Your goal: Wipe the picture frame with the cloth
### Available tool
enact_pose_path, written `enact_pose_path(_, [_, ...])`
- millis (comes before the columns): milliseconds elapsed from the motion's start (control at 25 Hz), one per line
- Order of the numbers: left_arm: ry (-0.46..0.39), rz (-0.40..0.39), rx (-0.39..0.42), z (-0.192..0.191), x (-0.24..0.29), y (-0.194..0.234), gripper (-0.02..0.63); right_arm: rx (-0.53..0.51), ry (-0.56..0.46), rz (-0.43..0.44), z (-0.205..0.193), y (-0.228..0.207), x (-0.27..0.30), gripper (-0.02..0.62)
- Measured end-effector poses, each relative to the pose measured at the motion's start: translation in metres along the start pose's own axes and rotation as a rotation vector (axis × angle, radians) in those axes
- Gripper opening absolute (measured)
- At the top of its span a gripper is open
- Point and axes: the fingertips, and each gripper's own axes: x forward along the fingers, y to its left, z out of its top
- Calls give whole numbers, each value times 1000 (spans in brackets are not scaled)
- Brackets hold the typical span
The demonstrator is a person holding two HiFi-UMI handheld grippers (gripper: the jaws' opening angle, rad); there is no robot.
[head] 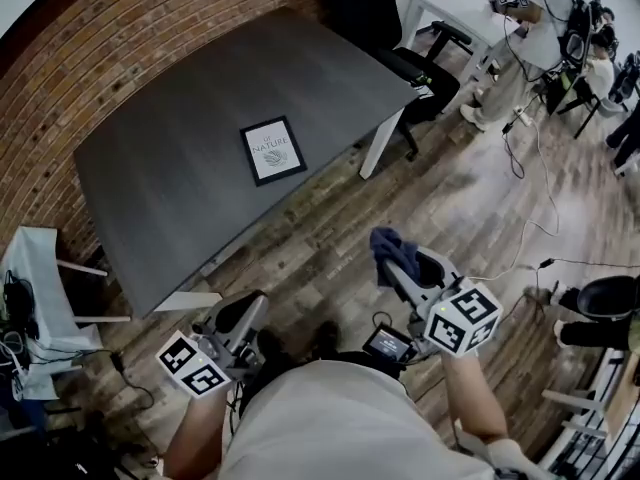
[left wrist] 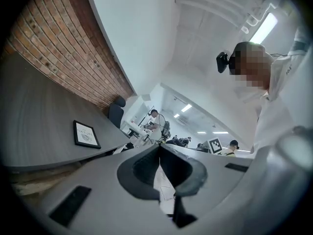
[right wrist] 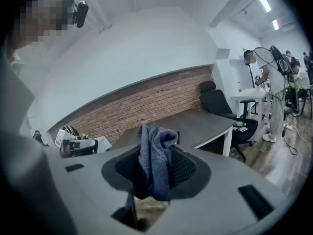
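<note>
holding cloth (head: 393, 249), right tool (head: 405, 267) hangs apparently well short of frame (head: 273, 150).

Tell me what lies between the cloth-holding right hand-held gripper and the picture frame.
Head view: only bare wooden floor, then a strip of bare grey table, between the right hand-held gripper, shut on the blue cloth, and the picture frame.

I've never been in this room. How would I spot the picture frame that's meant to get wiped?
Find the big dark grey table that stands against the brick wall. The picture frame lies flat on it, nearer the edge away from the wall. Nothing else shows on the tabletop: look for a thin black border round a white print.
</note>
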Motion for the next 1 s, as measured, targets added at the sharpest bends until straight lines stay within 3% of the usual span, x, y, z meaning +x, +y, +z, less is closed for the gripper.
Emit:
enact_pose_path(240, [-8,68,20,-4,15,4,11,-33,60,73,-7,-17,11,150])
enact_pose_path(520, [92,136,58,-11,21,36,11,-41,129,77,-6,-30,54,150])
enact_pose_path(1000, [221,190,84,-3,75,172,20,-156,305,55,17,-52,183,152])
